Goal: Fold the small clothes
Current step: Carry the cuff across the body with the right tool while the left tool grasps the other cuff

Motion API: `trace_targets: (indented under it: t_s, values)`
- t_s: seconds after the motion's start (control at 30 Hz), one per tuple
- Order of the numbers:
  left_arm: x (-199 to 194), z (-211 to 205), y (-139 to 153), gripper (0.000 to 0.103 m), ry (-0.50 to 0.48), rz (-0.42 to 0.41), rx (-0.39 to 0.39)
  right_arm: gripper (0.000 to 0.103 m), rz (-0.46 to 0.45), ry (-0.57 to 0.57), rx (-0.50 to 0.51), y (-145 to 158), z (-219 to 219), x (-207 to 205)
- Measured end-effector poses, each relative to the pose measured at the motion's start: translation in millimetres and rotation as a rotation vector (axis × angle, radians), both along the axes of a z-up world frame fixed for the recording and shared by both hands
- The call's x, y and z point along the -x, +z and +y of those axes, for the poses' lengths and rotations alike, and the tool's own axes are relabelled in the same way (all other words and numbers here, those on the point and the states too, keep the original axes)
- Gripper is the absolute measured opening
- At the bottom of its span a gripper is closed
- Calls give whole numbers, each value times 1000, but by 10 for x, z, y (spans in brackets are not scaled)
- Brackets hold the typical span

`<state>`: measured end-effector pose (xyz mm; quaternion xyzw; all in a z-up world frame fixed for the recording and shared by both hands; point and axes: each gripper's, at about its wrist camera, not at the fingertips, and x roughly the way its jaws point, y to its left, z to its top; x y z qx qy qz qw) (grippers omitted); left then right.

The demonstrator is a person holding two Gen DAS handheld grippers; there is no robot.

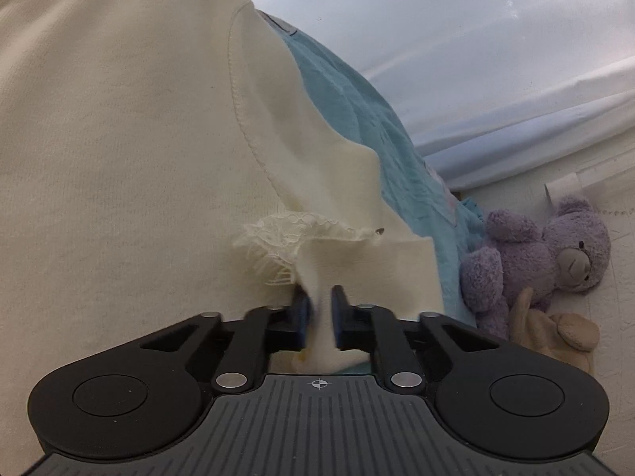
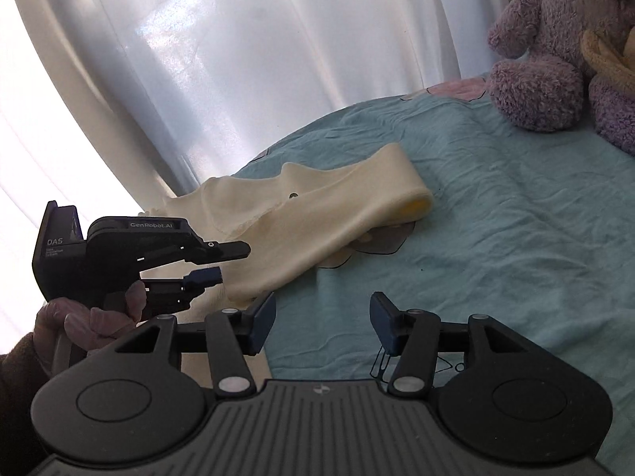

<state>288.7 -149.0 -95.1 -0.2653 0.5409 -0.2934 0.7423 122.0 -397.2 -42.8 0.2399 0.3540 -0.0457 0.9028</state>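
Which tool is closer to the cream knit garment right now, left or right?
Left. The left tool is clamped on the cream knit garment; the right tool hangs open over the wrinkled blue bedsheet beside it.

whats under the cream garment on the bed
The cream garment lies on the blue bedsheet. A dark-outlined print on the sheet pokes out beneath its folded end; the rest of that print, and whatever else lies underneath, is covered.

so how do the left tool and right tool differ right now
The left tool is shut on the cream garment, its fabric pinched between the pads; the right tool is open with nothing between its jaws. The left works at the garment, while the right hangs over the blue sheet. Both are black with blue pads.
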Motion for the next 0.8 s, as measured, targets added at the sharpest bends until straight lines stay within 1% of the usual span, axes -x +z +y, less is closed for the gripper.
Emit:
trace_targets:
  t_s: [0.07,0.13,0.23,0.33,0.4,0.47,0.5,0.57,0.63,0.7,0.73,0.8]
  values:
    - [4,-30,31,6,-9,-20,-27,53,1,-2,-4,3,-17,8]
    - [18,-4,150,6,-24,-76,-44,53,0,1,-1,15,-20,5]
    - [42,104,461,5,-52,-200,-63,54,-4,16,29,35,8,-34]
    - [84,372,818,5,-45,-345,-105,54,-7,38,53,53,65,-98]
    - [86,611,975,5,-15,-413,-160,54,-11,58,61,55,116,-158]
    - [78,884,1069,5,31,-480,-275,54,-8,84,87,55,191,-231]
    - [62,1003,1070,5,54,-497,-336,54,-4,99,104,53,237,-271]
    - [-9,1241,998,5,109,-479,-435,54,1,128,133,41,318,-364]
    - [-92,1502,872,6,168,-426,-491,54,8,148,154,30,381,-461]
    - [-129,1708,741,6,213,-379,-522,54,12,163,177,26,436,-555]
    - [-135,1798,673,6,228,-359,-521,54,15,172,194,27,465,-599]
    - [-158,1897,542,6,241,-306,-484,55,20,190,242,26,540,-692]
